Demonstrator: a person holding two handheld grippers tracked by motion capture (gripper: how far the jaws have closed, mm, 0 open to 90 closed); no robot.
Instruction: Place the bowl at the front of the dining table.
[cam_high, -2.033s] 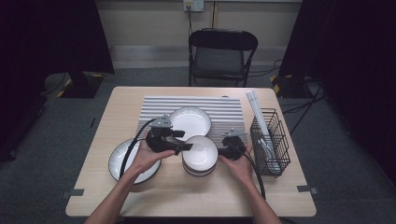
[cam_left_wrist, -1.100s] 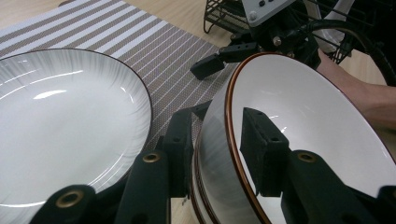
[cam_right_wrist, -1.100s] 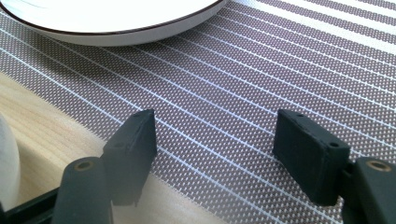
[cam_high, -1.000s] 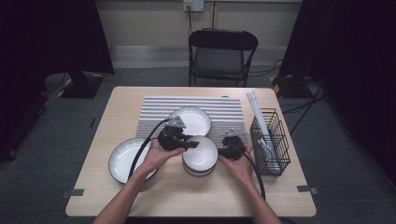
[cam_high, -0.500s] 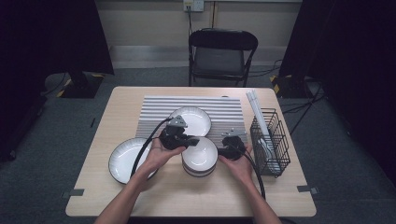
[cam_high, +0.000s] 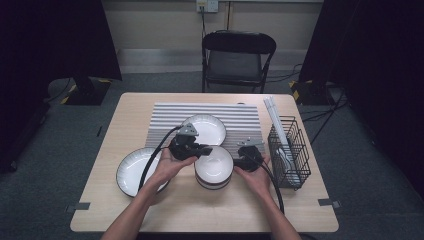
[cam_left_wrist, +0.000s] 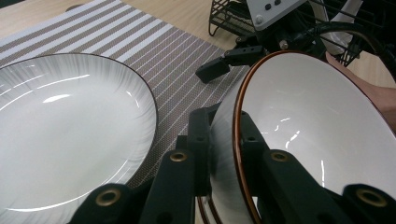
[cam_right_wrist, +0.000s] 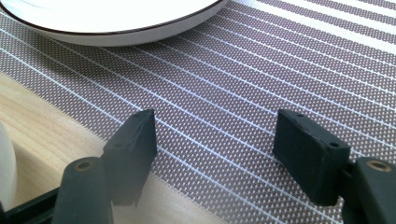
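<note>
- At table centre, the left gripper (cam_left_wrist: 223, 154) has just closed its jaws, clamping the top bowl's (cam_left_wrist: 308, 135) rim.
- Beside the bowls, the right gripper (cam_right_wrist: 215, 158) hovers over the striped mat (cam_right_wrist: 280, 74), jaws apart and empty.

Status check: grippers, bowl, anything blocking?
Left gripper just closed, clamped on top bowl rim. Right gripper open over striped mat. Plate close beside the bowl.
</note>
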